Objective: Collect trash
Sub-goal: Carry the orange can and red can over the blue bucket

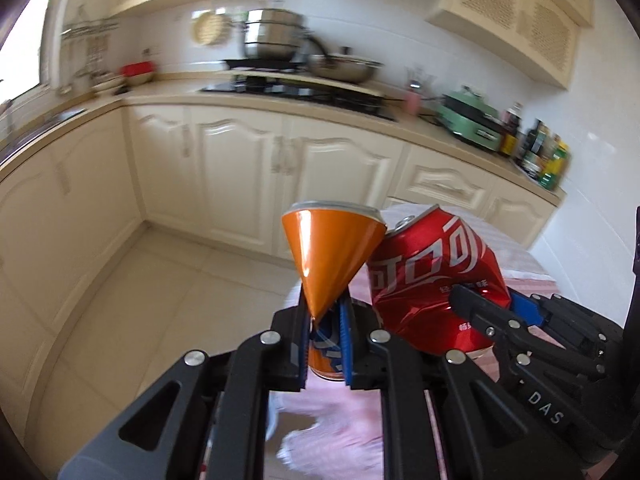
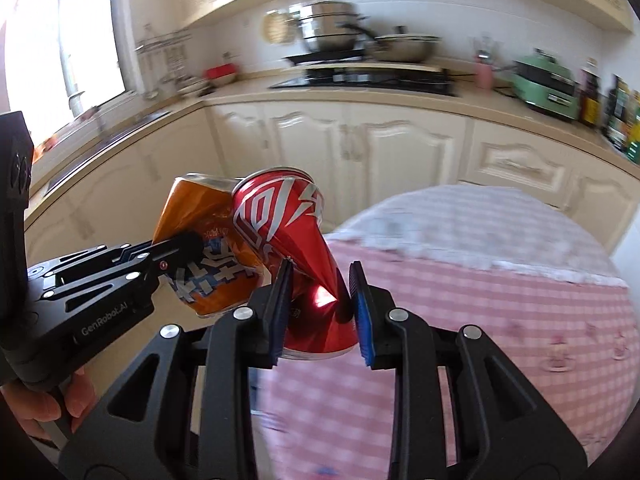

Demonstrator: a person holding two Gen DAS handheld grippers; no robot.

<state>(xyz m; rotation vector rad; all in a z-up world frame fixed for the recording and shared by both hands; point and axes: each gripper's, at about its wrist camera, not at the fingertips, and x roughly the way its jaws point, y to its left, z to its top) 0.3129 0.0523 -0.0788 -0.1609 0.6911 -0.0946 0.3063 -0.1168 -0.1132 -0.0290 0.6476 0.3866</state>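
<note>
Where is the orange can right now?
The orange can is squashed between the left tongs, held up in the air above the pink checked tablecloth. The red can, in the right tongs, is right beside it.

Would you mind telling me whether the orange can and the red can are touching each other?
Touching. In the left wrist view the orange can's top rim presses against the red can's shoulder; the right wrist view likewise shows no gap between them.
</note>
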